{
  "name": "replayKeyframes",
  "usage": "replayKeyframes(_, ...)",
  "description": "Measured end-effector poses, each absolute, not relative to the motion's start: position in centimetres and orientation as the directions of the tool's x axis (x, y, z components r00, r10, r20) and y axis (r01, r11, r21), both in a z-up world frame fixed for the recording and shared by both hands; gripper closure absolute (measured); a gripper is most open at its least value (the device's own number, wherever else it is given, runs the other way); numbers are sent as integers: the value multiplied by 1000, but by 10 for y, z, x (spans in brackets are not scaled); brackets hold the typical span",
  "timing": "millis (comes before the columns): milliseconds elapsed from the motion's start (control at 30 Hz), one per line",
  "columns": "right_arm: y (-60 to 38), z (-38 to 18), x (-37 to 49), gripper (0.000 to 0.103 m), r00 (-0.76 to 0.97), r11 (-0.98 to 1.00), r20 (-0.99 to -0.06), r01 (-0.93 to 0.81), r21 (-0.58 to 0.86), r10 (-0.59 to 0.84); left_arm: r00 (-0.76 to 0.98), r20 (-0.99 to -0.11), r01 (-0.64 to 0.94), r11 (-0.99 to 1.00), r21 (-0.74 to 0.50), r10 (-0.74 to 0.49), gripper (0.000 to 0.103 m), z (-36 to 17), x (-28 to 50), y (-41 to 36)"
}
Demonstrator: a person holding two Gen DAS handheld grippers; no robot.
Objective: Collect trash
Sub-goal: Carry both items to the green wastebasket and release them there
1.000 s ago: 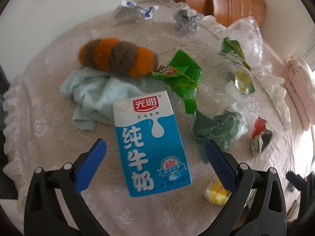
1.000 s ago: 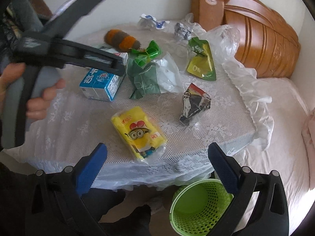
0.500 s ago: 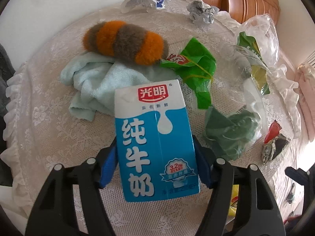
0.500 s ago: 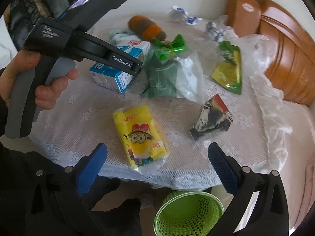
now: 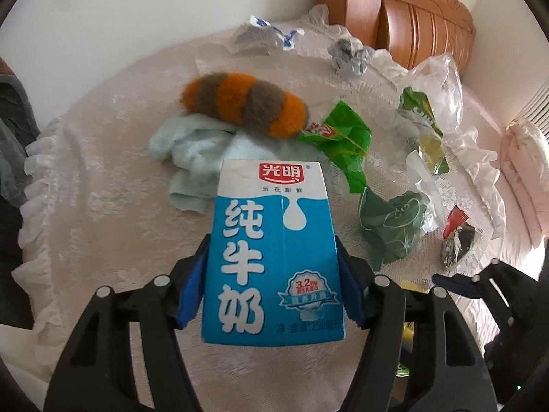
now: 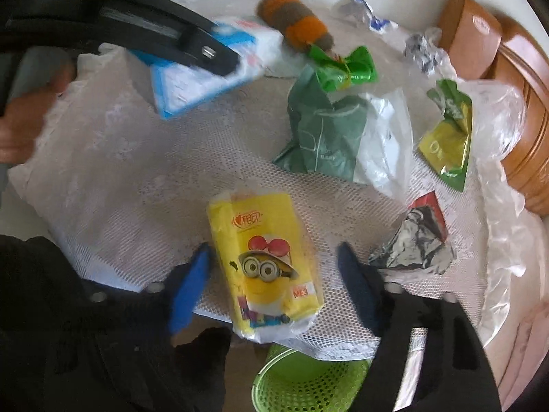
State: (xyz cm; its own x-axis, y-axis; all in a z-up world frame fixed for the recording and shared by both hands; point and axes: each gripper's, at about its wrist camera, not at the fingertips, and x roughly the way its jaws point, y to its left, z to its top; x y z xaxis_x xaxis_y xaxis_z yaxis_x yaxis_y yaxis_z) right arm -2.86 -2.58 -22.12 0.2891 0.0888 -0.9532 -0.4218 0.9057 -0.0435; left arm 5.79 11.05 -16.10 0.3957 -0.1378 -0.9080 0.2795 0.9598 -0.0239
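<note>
Blue and white carton: your left gripper [image 5: 274, 267] is clenched on the milk carton [image 5: 272, 257], one blue pad on each side of it. In the right wrist view the carton [image 6: 202, 72] seems lifted off the cloth, but the picture is blurred there.
Yellow pack: the yellow tissue pack [image 6: 264, 267] with a cartoon face lies at the near edge of the table, between the two blue pads of your right gripper [image 6: 271, 285].
Right gripper: the jaws stand apart on both sides of the pack; you can see a gap on each side, so it is released and holds nothing.
Table: a round table with a white lace cloth [image 6: 130, 171].
Green basket: the green mesh basket [image 6: 308, 381] stands on the floor below the near edge of the table, just under the yellow pack.
Dark green bag: a crumpled dark green bag [image 6: 322, 134] lies in the middle, with a white plastic bag [image 6: 384, 144] touching its right side.
Foil wrapper: a silver, black and red wrapper [image 6: 415, 240] lies right of your right gripper.
Far items: a bright green wrapper [image 5: 343, 137], a yellow-green pouch [image 6: 449, 137], a clear plastic bag [image 5: 435, 89], a blue-white wrapper [image 5: 264, 36] and a grey paper ball [image 5: 350, 56].
Not trash: an orange and grey plush toy [image 5: 247, 103] rests on a pale blue towel [image 5: 195, 151], far of the carton.
</note>
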Motion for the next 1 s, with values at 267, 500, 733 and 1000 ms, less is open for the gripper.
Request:
replayKeyframes(267, -24, -218, -22, 68, 287, 956, -953, -293, 13, 101, 431, -886, 314, 949, -29, -170, 40, -140, 55, 133)
replayKeyframes(500, -33, -201, -21, 72, 355, 986, -920, -83, 145, 165, 442, -878, 393, 920, 4, -185, 40, -133, 55, 143)
replayKeyframes(733, -80, -150, -86, 68, 482, 953, -875, 240, 185, 48, 397, -866, 597, 802, -8, -304, 40, -119, 34, 111)
replayKeyframes(1000, -157, -187, -181, 66, 364, 856, -923, 510, 84, -126, 277, -855, 815, 579, -32, -438, 40, -113, -23, 24)
